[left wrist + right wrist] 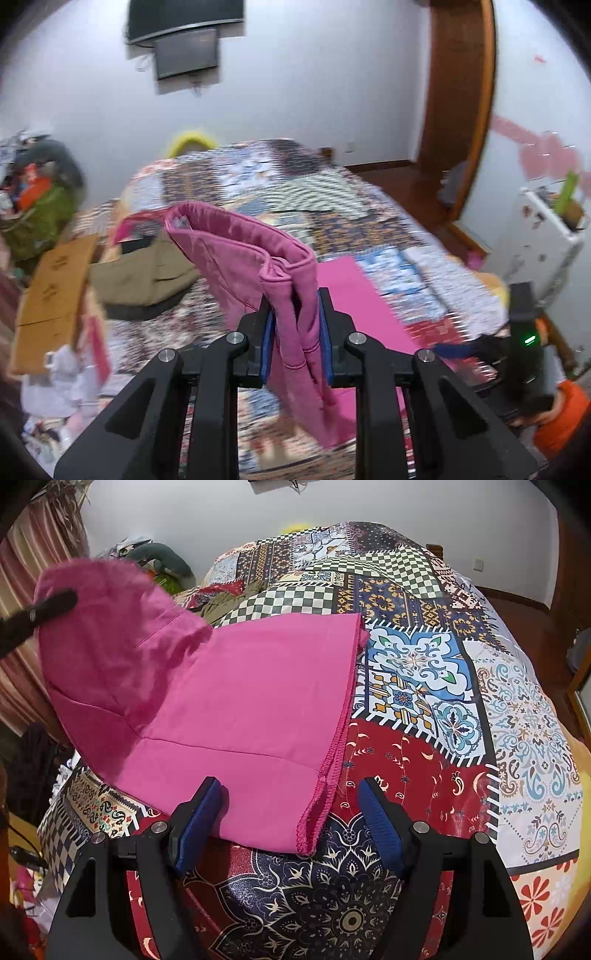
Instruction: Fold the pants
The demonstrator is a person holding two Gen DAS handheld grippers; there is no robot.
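Observation:
The pink pants [243,701] lie on the patchwork bedspread [424,686], legs flat, hem edge toward the right. My left gripper [295,325] is shut on a bunched end of the pink pants [258,266] and holds it lifted above the bed; in the right wrist view it shows as a dark, blurred shape [37,614] at the raised waist end on the left. My right gripper [291,823] is open and empty, low over the bed, its blue pads either side of the near hem corner without gripping it.
An olive-brown garment [147,277] lies on the bed behind the pink pants. A cardboard box [55,291] and clutter stand at the bed's left. A white appliance [546,236] and a wooden door frame [461,110] are to the right. A screen [184,51] hangs on the wall.

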